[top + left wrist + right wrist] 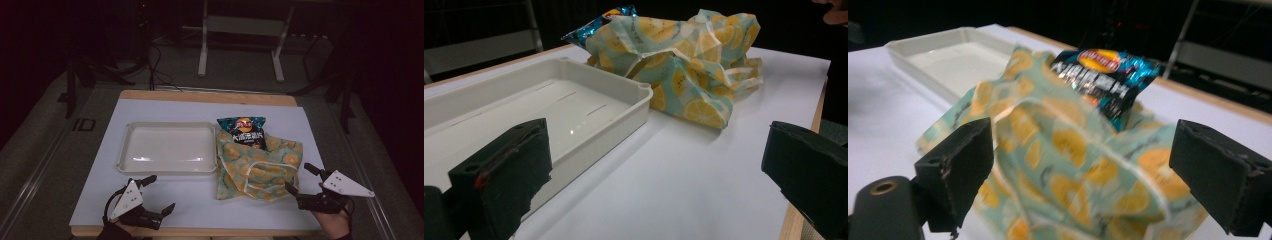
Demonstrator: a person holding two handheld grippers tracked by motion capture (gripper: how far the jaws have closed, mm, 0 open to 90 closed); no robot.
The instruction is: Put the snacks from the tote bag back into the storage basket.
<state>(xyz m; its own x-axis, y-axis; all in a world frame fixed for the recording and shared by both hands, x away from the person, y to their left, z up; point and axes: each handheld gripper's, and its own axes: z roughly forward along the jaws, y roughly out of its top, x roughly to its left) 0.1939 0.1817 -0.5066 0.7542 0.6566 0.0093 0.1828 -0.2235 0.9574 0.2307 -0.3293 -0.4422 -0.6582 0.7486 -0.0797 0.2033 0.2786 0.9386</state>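
Just beyond the open right tongs (302,178) lies the lemon-print bag (257,165).

Lay's logo, red-yellow oval, on chip bag (1108,80) top edge, also seen from high view (243,131). White Chinese characters below logo, too blurred to read. No other legible text on tray (167,167) or cloth bag (260,165).

On the white-covered table (100,165) I count one shallow white plastic tray (167,148), one fabric bag with a lemon-slice print (257,165), one dark blue bag of crisps (243,131) lying on it, and two handheld grippers, left (159,192) and right (301,178).
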